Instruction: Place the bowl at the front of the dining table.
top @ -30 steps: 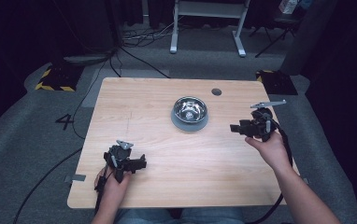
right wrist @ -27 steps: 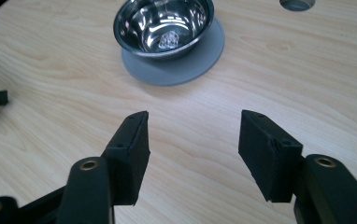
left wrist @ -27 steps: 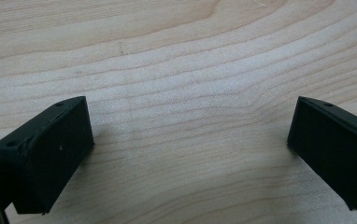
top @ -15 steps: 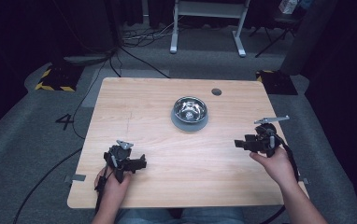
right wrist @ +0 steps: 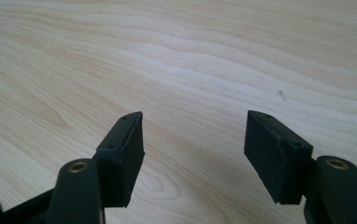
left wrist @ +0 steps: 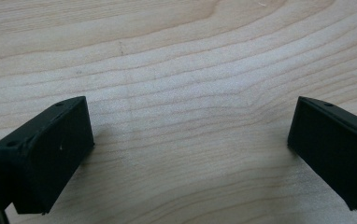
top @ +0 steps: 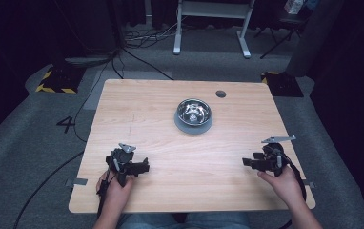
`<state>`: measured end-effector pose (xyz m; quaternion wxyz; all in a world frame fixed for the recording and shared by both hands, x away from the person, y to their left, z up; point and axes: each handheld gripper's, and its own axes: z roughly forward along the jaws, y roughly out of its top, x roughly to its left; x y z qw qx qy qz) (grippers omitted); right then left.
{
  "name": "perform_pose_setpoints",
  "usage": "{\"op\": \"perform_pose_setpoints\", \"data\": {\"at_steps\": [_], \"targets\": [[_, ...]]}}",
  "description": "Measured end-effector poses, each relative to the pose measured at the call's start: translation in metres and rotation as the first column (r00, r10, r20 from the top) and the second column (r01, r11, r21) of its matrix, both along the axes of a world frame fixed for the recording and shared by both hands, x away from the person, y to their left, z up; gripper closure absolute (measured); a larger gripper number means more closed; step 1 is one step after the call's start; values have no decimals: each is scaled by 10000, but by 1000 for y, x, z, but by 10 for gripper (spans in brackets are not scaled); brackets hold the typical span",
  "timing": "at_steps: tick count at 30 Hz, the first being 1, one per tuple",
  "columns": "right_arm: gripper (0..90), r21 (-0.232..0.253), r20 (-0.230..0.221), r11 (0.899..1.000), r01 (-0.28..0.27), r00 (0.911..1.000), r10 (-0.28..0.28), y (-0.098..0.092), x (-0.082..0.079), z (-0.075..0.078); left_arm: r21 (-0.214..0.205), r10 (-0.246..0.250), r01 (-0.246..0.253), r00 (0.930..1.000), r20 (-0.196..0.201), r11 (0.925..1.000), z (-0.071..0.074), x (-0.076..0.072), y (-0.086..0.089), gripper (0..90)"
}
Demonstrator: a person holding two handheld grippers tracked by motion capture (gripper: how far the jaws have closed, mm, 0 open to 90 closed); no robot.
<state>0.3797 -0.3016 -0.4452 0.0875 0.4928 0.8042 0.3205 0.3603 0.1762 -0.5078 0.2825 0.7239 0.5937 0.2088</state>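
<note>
Now that my right tongs [top: 247, 162] have dropped from beside the bowl [top: 194, 112] to the near tabletop [top: 170, 138], jaws just spreading on nothing, left tongs [top: 142, 166] also gaping, I'd say we're done.

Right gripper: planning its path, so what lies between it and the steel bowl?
Only bare wooden table between the right gripper and steel bowl, per the high view.

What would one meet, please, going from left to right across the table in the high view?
Left gripper → steel bowl on its grey base → small dark round hole in the tabletop → right gripper, all on the wooden table.
</note>
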Motion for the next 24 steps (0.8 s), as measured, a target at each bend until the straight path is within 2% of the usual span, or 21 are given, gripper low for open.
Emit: {"op": "perform_pose_setpoints", "data": {"at_steps": [8,17,24], "targets": [[366,20,462,9999,-117,9989,116,-6,-11,-19,6,-5,5,10000,-4,10000,0,0,0,4],[360,-38,601,9999,-148,9981,150,-9,-18,-30,8,-7,7,10000,-6,10000,0,0,0,3],[347,-103,976,9998,-162,9951,171,-11,-28,-42,6,-6,6,10000,8,10000,0,0,0,4]]}}
